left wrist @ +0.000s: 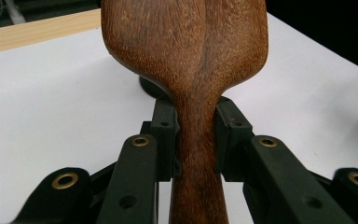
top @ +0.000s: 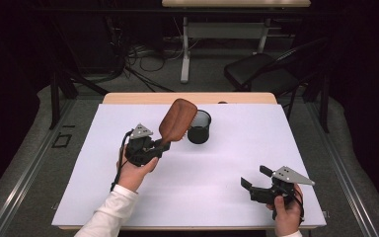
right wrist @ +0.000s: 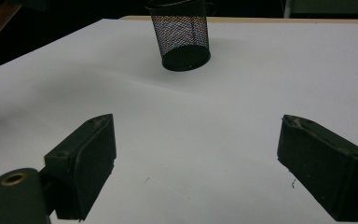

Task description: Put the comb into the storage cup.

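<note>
Wooden hairbrush (top: 178, 120), probably back-side up: clamped at handle by left gripper (top: 160, 145), raised beside mesh cup (top: 199, 127). Step: carrying to cup. Next: lower in. Right gripper (top: 252, 177) agape, empty.

1. The wooden brush (left wrist: 186, 56) is cut off by the top and bottom edges in the left gripper view, and hides most of the mesh cup (left wrist: 150, 87) behind it.
2. The mesh cup's rim is cropped in the right gripper view.
</note>
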A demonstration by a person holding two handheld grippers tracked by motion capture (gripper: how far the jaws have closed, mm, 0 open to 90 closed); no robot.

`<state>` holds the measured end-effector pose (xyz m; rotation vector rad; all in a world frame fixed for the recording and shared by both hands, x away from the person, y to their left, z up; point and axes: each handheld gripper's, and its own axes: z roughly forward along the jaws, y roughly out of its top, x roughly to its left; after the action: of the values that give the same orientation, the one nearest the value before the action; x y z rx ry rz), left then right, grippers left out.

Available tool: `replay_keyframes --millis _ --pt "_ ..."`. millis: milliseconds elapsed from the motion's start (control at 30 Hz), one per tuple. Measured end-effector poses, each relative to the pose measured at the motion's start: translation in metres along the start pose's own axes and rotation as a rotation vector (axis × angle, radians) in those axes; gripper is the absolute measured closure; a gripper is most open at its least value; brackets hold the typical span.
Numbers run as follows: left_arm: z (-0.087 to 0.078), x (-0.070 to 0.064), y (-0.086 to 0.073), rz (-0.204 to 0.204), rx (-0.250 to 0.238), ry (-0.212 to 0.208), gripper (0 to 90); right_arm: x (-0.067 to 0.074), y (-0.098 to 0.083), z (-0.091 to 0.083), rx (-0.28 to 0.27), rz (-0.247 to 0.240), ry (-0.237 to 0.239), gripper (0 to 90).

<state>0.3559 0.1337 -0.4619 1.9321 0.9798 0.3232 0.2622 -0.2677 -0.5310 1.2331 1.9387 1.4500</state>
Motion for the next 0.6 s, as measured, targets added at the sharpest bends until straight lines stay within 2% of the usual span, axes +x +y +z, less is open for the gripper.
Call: replay_keyframes --millis 600 --pt "0.014 -0.027 0.010 0.029 -0.021 -0.078 72.6 0.000 0.000 0.000 0.005 -0.003 0.000 11.0"
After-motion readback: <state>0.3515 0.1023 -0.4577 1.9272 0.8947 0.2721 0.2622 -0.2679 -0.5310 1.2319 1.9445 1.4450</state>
